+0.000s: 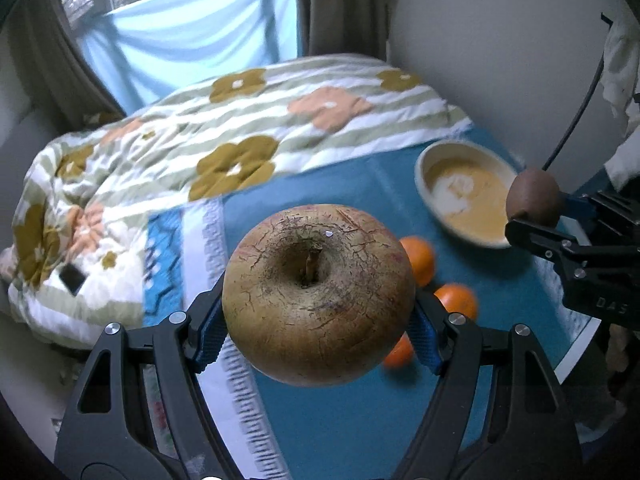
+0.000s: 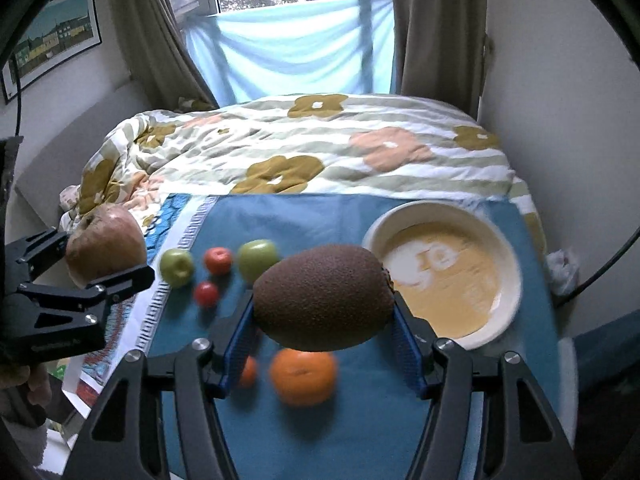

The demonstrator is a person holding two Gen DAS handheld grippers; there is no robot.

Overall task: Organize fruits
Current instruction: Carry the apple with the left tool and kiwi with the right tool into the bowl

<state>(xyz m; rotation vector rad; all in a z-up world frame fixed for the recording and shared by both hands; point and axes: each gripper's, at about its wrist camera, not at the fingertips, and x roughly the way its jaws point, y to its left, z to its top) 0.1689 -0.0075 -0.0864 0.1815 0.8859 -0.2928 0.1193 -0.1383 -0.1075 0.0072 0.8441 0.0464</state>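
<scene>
- Fruits: large russet apple [image 1: 318,294] clamped stem-forward in left tool [image 1: 318,328], held in the air above blue cloth [image 1: 360,420] spread on the bed; brown kiwi [image 2: 324,298] clamped lengthwise in right tool [image 2: 324,344], likewise aloft.
- On the cloth: two green apples [image 2: 177,267], two small red fruits [image 2: 218,260], oranges [image 2: 303,376] below the kiwi.
- Empty cream bowl [image 2: 444,272] on the cloth, right of the loose fruit, just beside the kiwi in the right wrist view.
- Likely step: carry both fruits to the bowl. Bring kiwi over the bowl centre first, lower close to the bottom, then release; keep apple clear until right tool withdraws, to avoid collision at the rim.
- Lower gently: soft bedding under the cloth may let the bowl tip.
- Hard to make out: bowl interior pattern blurred; orange count uncertain, one partly hidden behind each held fruit; bed surface beneath the cloth not visible.
</scene>
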